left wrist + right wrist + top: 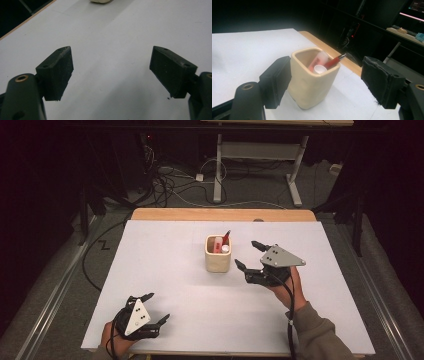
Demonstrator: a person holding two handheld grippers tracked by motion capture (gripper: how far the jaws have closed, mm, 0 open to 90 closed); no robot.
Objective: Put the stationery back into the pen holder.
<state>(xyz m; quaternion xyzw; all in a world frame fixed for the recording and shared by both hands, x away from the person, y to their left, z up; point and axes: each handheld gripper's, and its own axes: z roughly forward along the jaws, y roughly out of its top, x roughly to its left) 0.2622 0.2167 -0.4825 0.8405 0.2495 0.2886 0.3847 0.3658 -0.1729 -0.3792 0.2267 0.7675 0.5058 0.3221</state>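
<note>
A cream square cup point(218, 255) stands upright near the middle of the white table; in it are a red pen point(226, 238), a pink-and-white tube point(217, 245) and a small white cap point(225, 249). My right gripper point(248, 254) is open just right of the cup, jaws pointing at it. In the right gripper view the cup point(312, 80) sits between the spread jaws, close to the left one, with the pen point(334, 61) leaning out. My left gripper point(158, 307) is open and empty near the table's front left; its view shows its jaws point(111, 72) over bare table.
The white table top point(165, 270) has a wooden strip point(222, 214) along its far edge. Beyond it are floor cables point(170, 185) and the legs of another desk point(260, 170). The cup's base point(101, 1) peeks in at the top of the left gripper view.
</note>
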